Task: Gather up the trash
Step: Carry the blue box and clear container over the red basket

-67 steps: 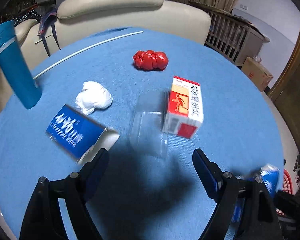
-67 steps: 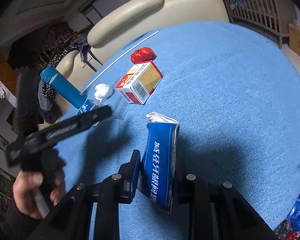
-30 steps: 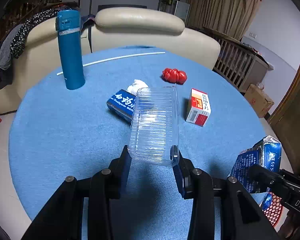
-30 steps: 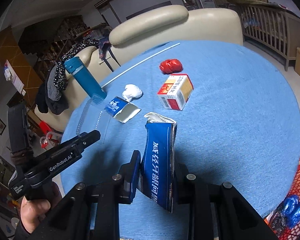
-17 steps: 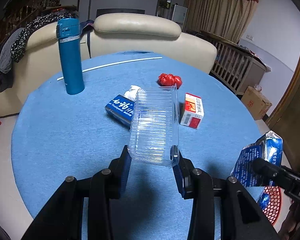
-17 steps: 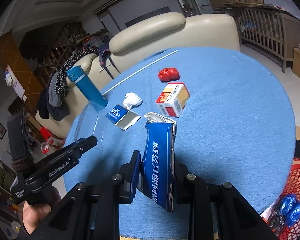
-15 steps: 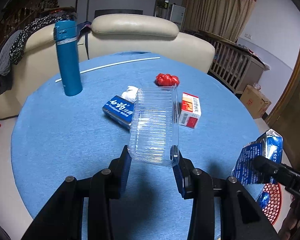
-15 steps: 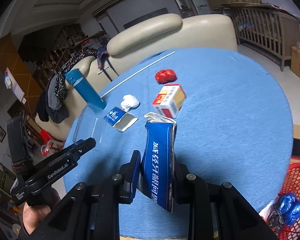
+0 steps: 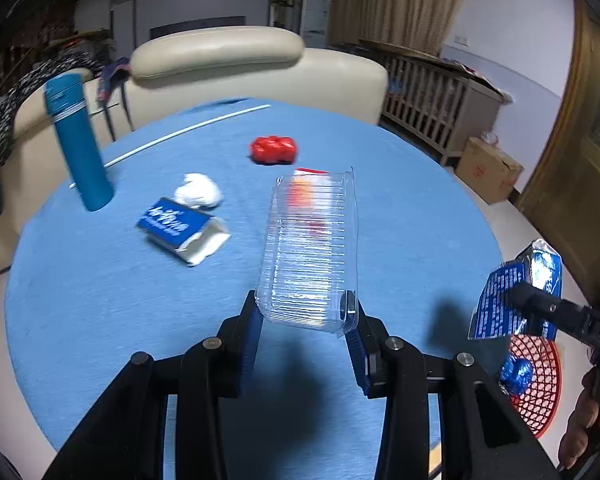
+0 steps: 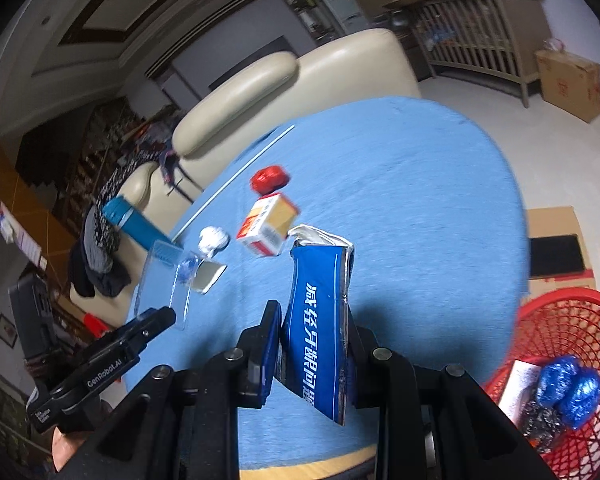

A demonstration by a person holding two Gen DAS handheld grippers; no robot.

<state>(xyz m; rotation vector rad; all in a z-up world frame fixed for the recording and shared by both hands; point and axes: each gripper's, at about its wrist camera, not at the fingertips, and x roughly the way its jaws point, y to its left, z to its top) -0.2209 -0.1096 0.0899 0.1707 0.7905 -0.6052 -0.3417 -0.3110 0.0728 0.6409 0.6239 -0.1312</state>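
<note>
Trash on and around a round blue table (image 9: 100, 280), seen from both wrist cameras. Left gripper (image 9: 306, 322): jaws closed on the near end of a clear ribbed plastic tray (image 9: 312, 248), which is lifted off the table and stands out forward from the fingers. Right gripper (image 10: 312, 344): jaws closed on a torn blue carton (image 10: 320, 320) printed with white characters, its ragged open end pointing away from the fingers; in the left view the same carton (image 9: 516, 292) hangs at the table's right edge, above a red basket (image 9: 540, 384).

Trash lying on the table: a crumpled red wrapper (image 9: 274, 150) farthest from the grippers; a white paper wad (image 9: 198, 196) touching or just beside a small blue box (image 9: 180, 228) with one end open; and an orange-and-white box (image 10: 268, 224), which in the left view shows only as a red blur through the clear tray. A thin white rod (image 9: 180, 136) lies across the far side of the table.

A tall teal bottle (image 9: 78, 144) stands upright near the table's left edge, well apart from the wrapper.

The basket (image 10: 572, 320) stands on the floor beside the table, lower than its top. It holds two crumpled blue wrappers (image 10: 568, 384), a dark crumpled piece and a white paper.

A cream sofa (image 9: 228, 64) stands behind the table, with dark clothing draped over its left end. The right view is tilted and partly blurred.
</note>
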